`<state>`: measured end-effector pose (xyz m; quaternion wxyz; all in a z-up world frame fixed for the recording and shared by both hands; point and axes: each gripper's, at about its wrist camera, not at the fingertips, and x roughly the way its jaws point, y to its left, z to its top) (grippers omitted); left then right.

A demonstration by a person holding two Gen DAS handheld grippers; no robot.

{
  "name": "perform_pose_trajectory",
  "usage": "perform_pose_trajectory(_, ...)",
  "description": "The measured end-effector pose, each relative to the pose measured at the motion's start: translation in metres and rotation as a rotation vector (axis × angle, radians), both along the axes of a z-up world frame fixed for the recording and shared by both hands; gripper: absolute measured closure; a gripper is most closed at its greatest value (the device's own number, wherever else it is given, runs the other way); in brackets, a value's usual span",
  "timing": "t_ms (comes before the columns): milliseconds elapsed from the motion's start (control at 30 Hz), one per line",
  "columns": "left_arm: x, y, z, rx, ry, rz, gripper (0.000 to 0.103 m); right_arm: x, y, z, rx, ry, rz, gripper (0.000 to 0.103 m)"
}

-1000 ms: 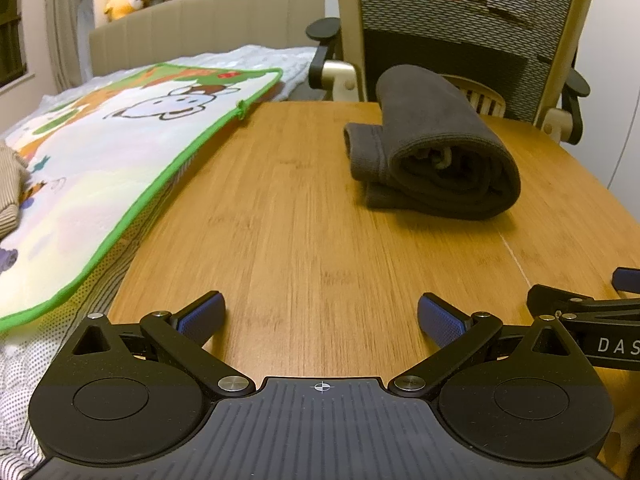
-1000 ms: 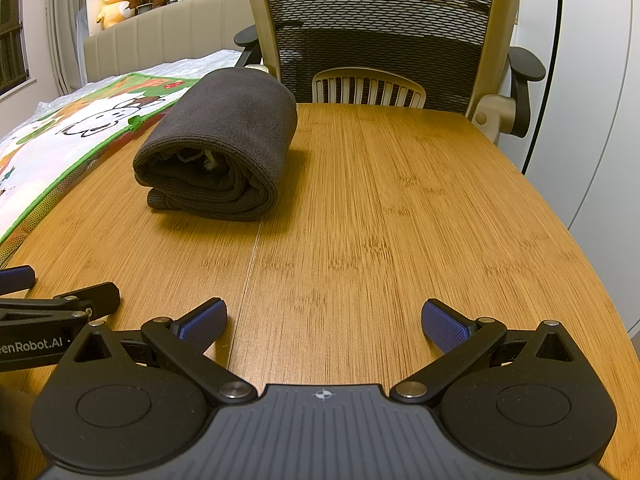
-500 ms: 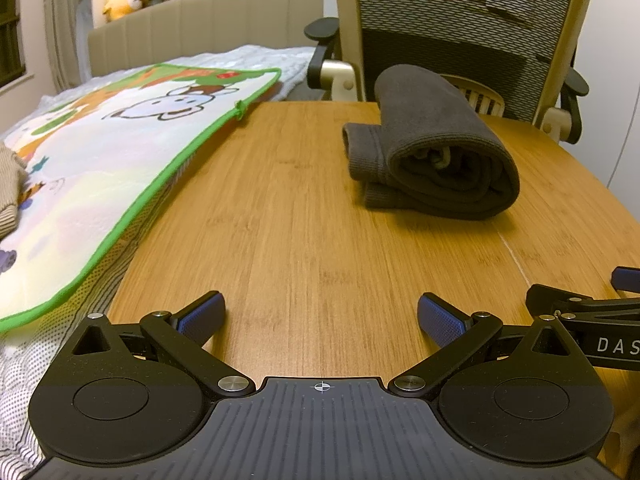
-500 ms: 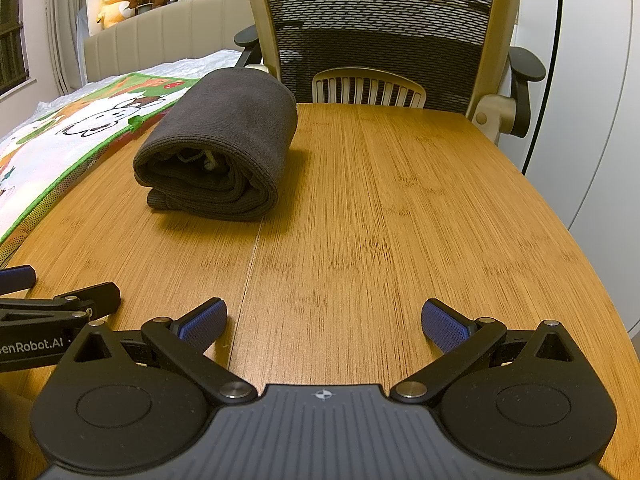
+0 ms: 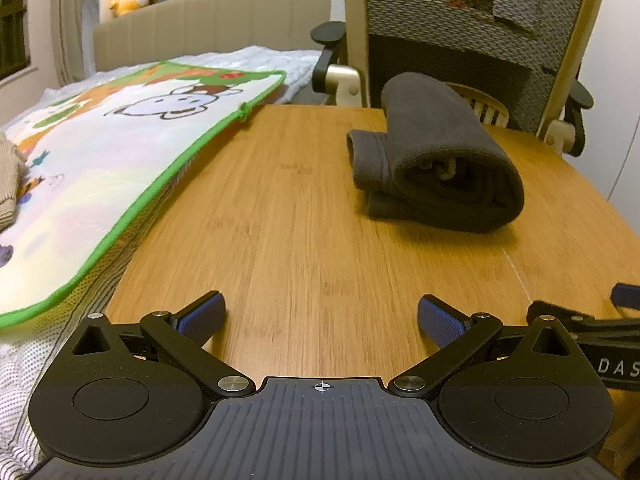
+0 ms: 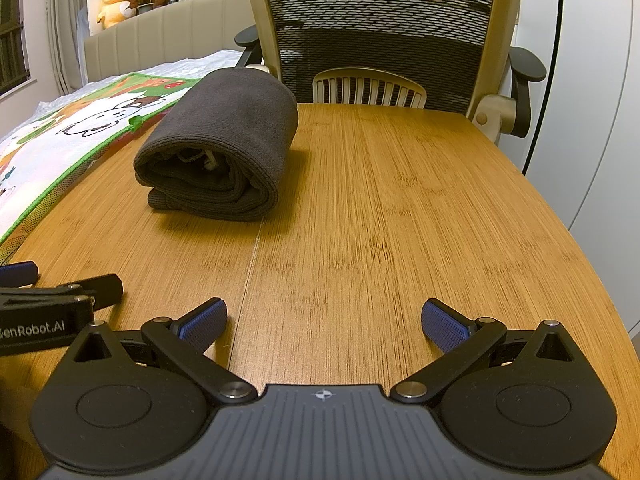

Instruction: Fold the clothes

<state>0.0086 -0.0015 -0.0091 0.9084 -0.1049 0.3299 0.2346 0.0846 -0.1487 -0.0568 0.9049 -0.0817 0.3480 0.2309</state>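
Note:
A dark grey garment (image 5: pixel 436 160) lies folded into a thick bundle on the wooden table (image 5: pixel 304 208), its open end facing me; it also shows in the right wrist view (image 6: pixel 224 148). My left gripper (image 5: pixel 320 316) is open and empty, low over the table's near edge, well short of the bundle. My right gripper (image 6: pixel 324 320) is open and empty too, beside the left one, with the bundle ahead to its left. A beige garment (image 5: pixel 10 184) lies at the far left on the bed.
A cartoon-print blanket with a green border (image 5: pixel 120 148) covers the bed along the table's left edge. A mesh office chair (image 6: pixel 372 40) stands at the table's far side. A white wall or cabinet (image 6: pixel 592 120) is to the right.

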Motion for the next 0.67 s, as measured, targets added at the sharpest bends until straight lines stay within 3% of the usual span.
perform_pose_trajectory(200, -0.0014, 0.0061, 0.0009, -0.037, -0.037, -0.011, 0.000, 0.0004, 0.0003, 0.0000, -0.001, 0.000, 0.000, 0.000)
perform_pose_trajectory(667, -0.0005, 0.0044, 0.0011, -0.029, -0.031, -0.024, 0.000, 0.0010, -0.0002, 0.0002, -0.002, 0.002, 0.001, 0.000)
